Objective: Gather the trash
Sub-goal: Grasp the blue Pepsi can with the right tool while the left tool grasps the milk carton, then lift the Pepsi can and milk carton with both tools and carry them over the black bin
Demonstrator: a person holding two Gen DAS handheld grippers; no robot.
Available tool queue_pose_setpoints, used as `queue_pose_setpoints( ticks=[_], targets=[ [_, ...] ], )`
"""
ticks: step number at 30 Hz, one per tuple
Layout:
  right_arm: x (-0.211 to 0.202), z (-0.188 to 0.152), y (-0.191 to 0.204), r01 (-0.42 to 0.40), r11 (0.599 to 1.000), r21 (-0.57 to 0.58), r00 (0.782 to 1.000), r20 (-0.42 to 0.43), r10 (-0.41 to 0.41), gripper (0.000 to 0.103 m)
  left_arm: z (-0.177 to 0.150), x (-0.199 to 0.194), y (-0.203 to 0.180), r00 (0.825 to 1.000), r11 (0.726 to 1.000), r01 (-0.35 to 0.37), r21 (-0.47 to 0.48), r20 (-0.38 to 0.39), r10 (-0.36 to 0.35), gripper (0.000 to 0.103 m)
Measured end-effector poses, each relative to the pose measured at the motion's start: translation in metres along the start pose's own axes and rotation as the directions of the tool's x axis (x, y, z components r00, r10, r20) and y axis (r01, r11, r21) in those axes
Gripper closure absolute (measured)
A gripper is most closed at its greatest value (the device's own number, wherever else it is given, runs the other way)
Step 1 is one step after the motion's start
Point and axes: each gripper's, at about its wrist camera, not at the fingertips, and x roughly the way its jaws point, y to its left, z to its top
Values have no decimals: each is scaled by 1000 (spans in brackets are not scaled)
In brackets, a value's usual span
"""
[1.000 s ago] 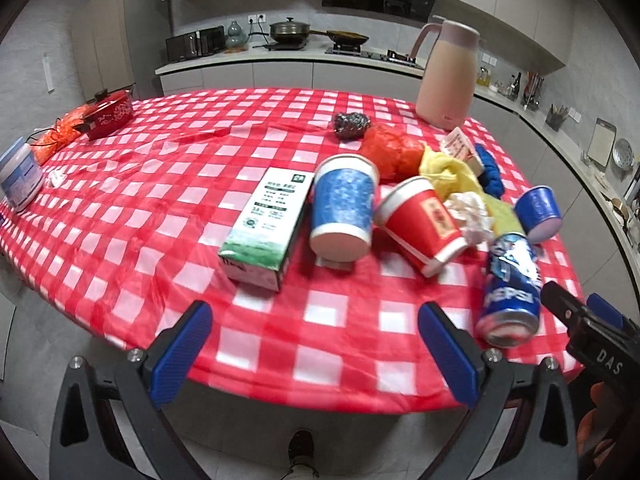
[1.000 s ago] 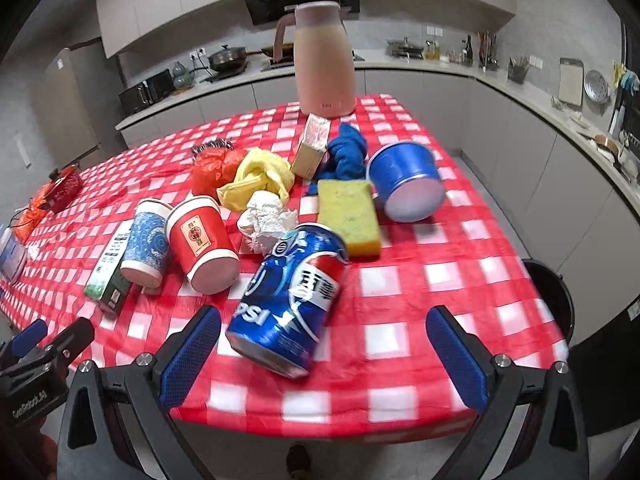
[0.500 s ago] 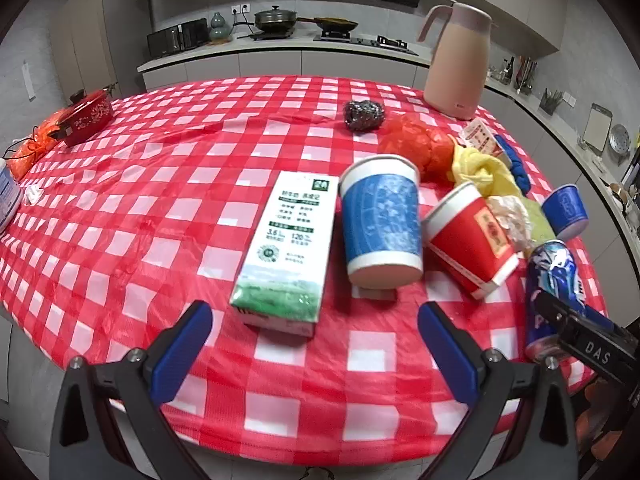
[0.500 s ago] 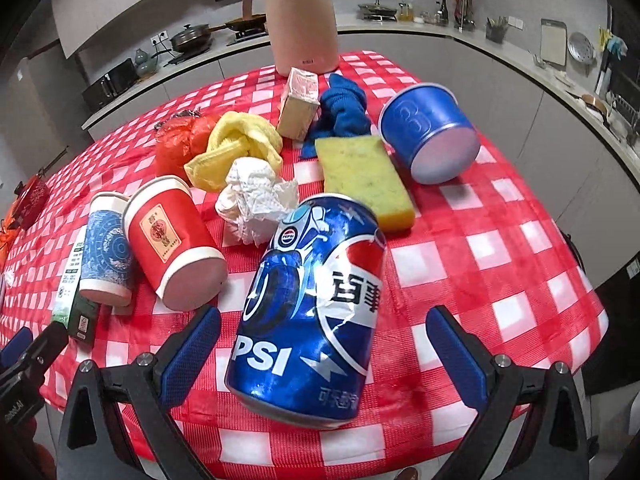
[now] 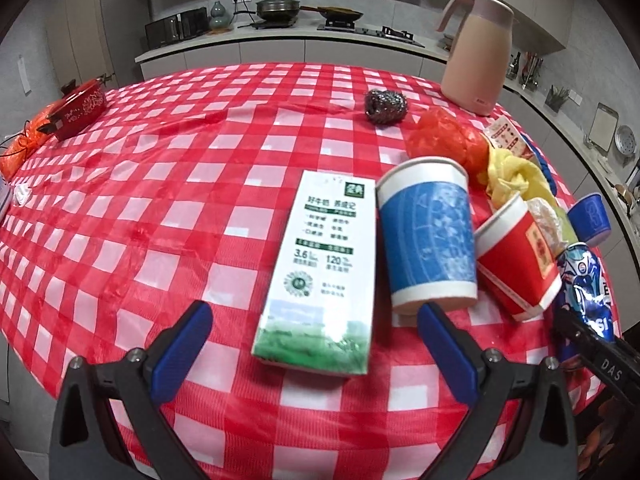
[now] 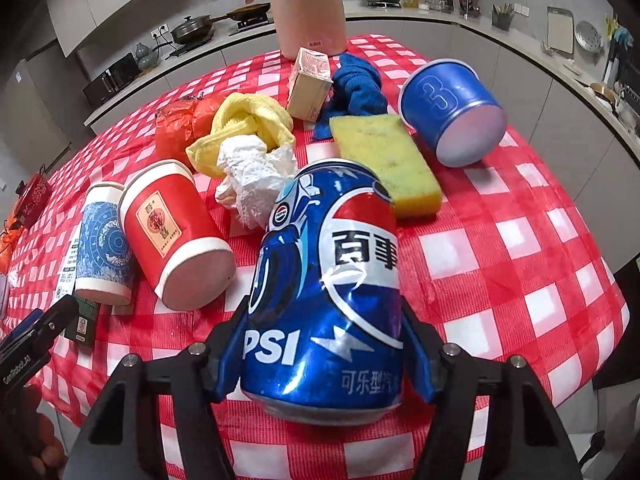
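My right gripper is shut on a dented blue Pepsi can lying on the red checked table; the can also shows at the right edge of the left wrist view. My left gripper is open, its fingers on either side of the near end of a white and green milk carton. A blue paper cup and a red paper cup lie on their sides to the right of the carton. A crumpled white tissue lies behind the can.
A yellow cloth, red plastic bag, yellow sponge, blue cloth, small carton, blue tub and pink jug crowd the right side. A steel scourer and red pot sit farther back.
My right gripper moved forward and closed on the Pepsi can. My left gripper moved forward to the near end of the milk carton, still open.
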Motion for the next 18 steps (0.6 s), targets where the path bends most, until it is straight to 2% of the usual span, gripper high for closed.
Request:
queue_pose_setpoints(
  ticks=[4, 10, 13, 15, 18],
  targets=[
    [2, 3, 1, 3, 1000, 3, 1000, 1, -3, 35, 3, 3, 3, 1000, 1000, -2, 10, 10, 2, 2],
    [5, 6, 4, 6, 1000, -6, 1000, 2, -6, 35, 6, 19, 6, 1000, 999, 25, 20, -12, -24, 18],
    [5, 5, 3, 5, 1000, -5, 1000, 2, -5, 35, 6, 28, 6, 999, 999, 41, 21, -29, -41, 23],
    [6, 5, 2, 6, 1000, -7, 1000, 2, -6, 35, 6, 31, 4, 998, 998, 48, 32, -35, -46, 28],
    [4, 3, 2, 6, 1000, -21, 1000, 6, -5, 35, 4, 33, 1, 998, 997, 57, 51, -24, -56, 45]
  ],
)
